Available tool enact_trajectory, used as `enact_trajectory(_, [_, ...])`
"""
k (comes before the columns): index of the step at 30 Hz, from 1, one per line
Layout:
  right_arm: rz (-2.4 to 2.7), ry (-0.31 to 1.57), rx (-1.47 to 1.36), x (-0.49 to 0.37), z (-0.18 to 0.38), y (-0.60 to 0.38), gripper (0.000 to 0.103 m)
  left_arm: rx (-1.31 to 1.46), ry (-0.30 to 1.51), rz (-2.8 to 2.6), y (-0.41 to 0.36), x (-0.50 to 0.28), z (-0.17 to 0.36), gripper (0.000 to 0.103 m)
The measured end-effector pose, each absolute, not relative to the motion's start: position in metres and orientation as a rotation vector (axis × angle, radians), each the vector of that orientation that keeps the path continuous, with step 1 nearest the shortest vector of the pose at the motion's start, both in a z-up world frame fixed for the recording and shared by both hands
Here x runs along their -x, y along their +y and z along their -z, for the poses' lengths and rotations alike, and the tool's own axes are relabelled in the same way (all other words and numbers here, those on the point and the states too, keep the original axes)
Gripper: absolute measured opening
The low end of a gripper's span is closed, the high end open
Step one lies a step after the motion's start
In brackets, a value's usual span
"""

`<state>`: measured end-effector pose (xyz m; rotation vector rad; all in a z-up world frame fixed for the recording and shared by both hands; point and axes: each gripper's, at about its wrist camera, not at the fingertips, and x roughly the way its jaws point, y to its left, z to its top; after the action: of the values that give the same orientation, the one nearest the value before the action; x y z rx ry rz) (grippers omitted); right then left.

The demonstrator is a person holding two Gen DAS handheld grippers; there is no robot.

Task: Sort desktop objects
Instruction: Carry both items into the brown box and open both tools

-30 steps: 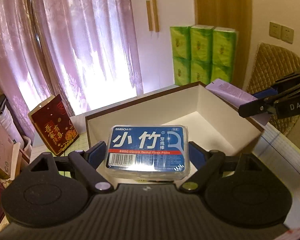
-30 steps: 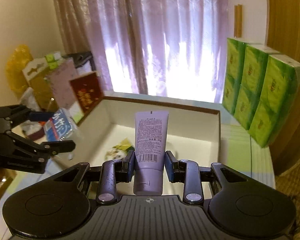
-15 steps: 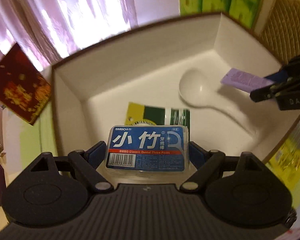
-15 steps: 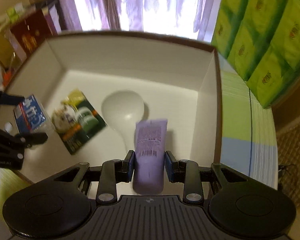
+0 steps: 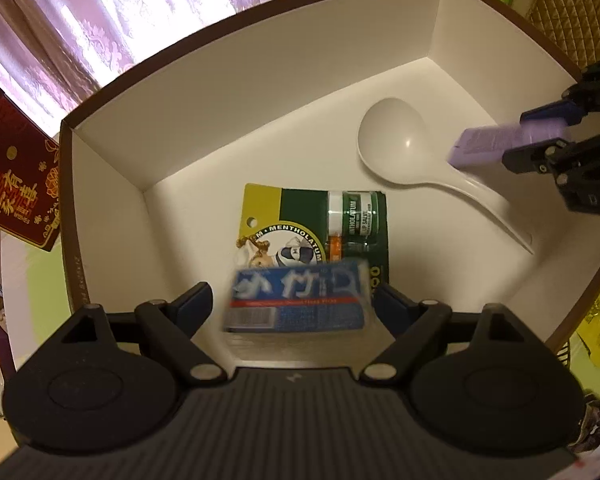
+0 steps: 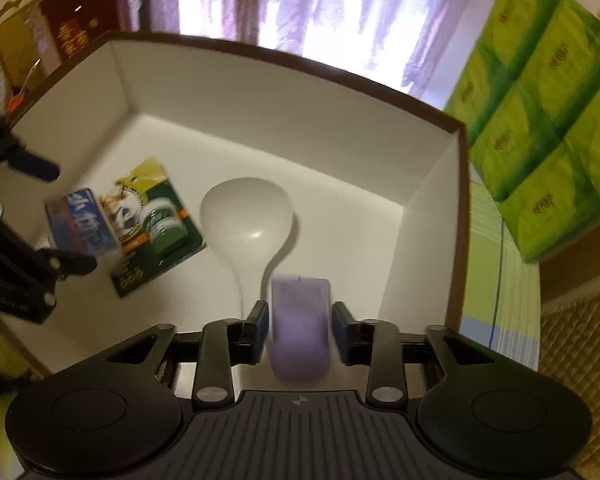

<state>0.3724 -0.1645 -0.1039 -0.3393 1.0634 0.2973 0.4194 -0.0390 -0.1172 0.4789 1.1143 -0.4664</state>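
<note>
Left wrist: fingers (image 5: pixel 196 300) spread beside blurred boxy floss case (image 5: pixel 296 298); right fingers (image 6: pixel 260 320) spread beside soft purple tube (image 6: pixel 299 332).

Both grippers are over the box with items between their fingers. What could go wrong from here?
The blurred floss pick box, loose between the open left gripper fingers, may land on the lip salve card instead of the white box floor. The purple tube may drop onto the white spoon handle.

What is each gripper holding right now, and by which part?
Nothing, it seems. The left gripper is open, with gaps either side of the blurred dental floss box; the right gripper is open around the purple tube, pads clear of it.
</note>
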Motion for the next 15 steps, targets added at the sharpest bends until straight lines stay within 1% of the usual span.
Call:
enact_trajectory(2, [-0.323, 1.035, 0.363, -0.367, 0.101, -0.161, 0.074, -0.478, 1.115, 0.47, -0.039, -0.418, 0.116, 0.091])
enact_trajectory(4, [-0.344, 1.008, 0.395, -0.361, 0.096, -0.157, 0.076, -0.483, 1.116, 0.471, -0.04, -0.416, 0.115, 0.094])
enact_trajectory(11, [-0.382, 1.003, 0.39, -0.348, 0.088, -0.157, 0.081, -0.459, 1.099, 0.464, -0.034, -0.412, 0.108, 0.095])
enact_trajectory(15, [-0.383, 1.01, 0.356, -0.342, 0.085, -0.163, 0.082, -0.439, 1.078, 0.457, -0.029, -0.407, 0.098, 0.095])
